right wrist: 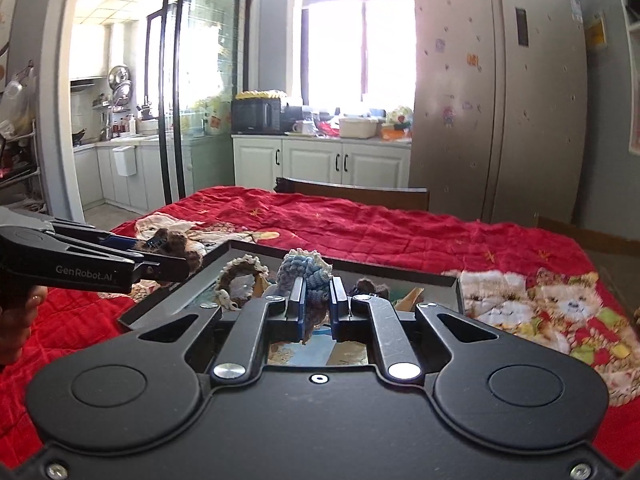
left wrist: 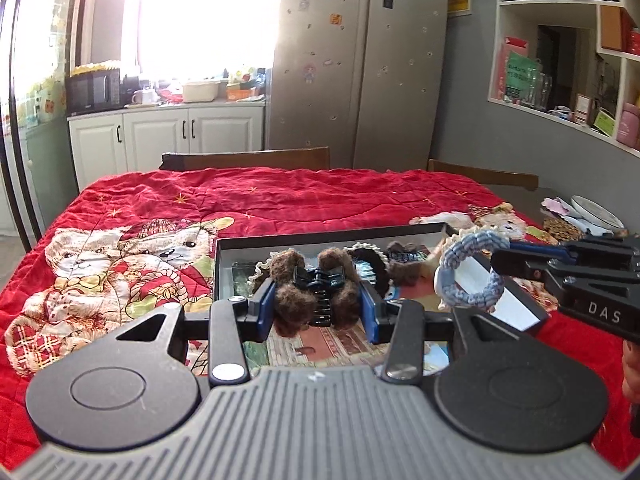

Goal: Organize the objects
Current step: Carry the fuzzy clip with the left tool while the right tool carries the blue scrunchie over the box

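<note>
My left gripper [left wrist: 318, 306] is shut on a brown fuzzy hair claw clip [left wrist: 316, 284], held above a shallow dark box [left wrist: 320, 236]; it also shows in the right wrist view as the left gripper [right wrist: 168, 258] with the brown clip [right wrist: 176, 248] at its tip. My right gripper [right wrist: 318, 304] is shut on a blue-grey knitted scrunchie [right wrist: 310, 276], lifted over the same box [right wrist: 340, 266]. From the left wrist view the scrunchie [left wrist: 468, 272] hangs as a ring from the right gripper's tip [left wrist: 500, 258]. Other hair ties lie in the box.
The box rests on a table under a red quilted cloth with bear prints [left wrist: 120, 264]. Wooden chair backs [left wrist: 248, 158] stand behind the table. A plate and small items [left wrist: 588, 216] sit at the far right edge. A fridge [left wrist: 356, 60] and white cabinets stand beyond.
</note>
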